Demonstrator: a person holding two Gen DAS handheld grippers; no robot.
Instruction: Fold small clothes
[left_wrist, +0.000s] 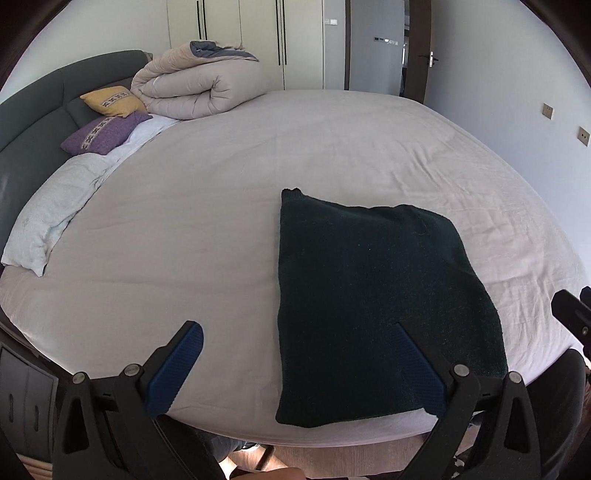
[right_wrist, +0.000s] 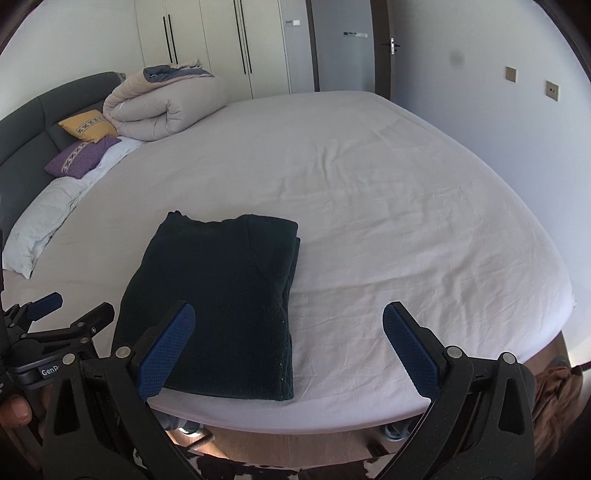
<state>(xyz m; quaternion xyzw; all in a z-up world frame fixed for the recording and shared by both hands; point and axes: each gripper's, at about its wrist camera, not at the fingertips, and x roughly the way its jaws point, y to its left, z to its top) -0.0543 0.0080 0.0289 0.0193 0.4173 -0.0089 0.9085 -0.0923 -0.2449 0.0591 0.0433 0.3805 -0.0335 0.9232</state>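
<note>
A dark green garment (left_wrist: 373, 295) lies folded into a flat rectangle near the front edge of the bed; it also shows in the right wrist view (right_wrist: 225, 302). My left gripper (left_wrist: 299, 369) is open and empty above the front edge, its right finger over the garment's near part. My right gripper (right_wrist: 288, 354) is open and empty, held above the garment's near right corner. The left gripper (right_wrist: 70, 314) also shows at the left edge of the right wrist view.
The bed (left_wrist: 258, 166) has a pale sheet. A rolled duvet (left_wrist: 199, 85), a yellow cushion (left_wrist: 110, 100), a purple cushion (left_wrist: 103, 133) and a white pillow (left_wrist: 51, 218) lie at the headboard end. Wardrobes and a door stand beyond. Floor shows below the front edge.
</note>
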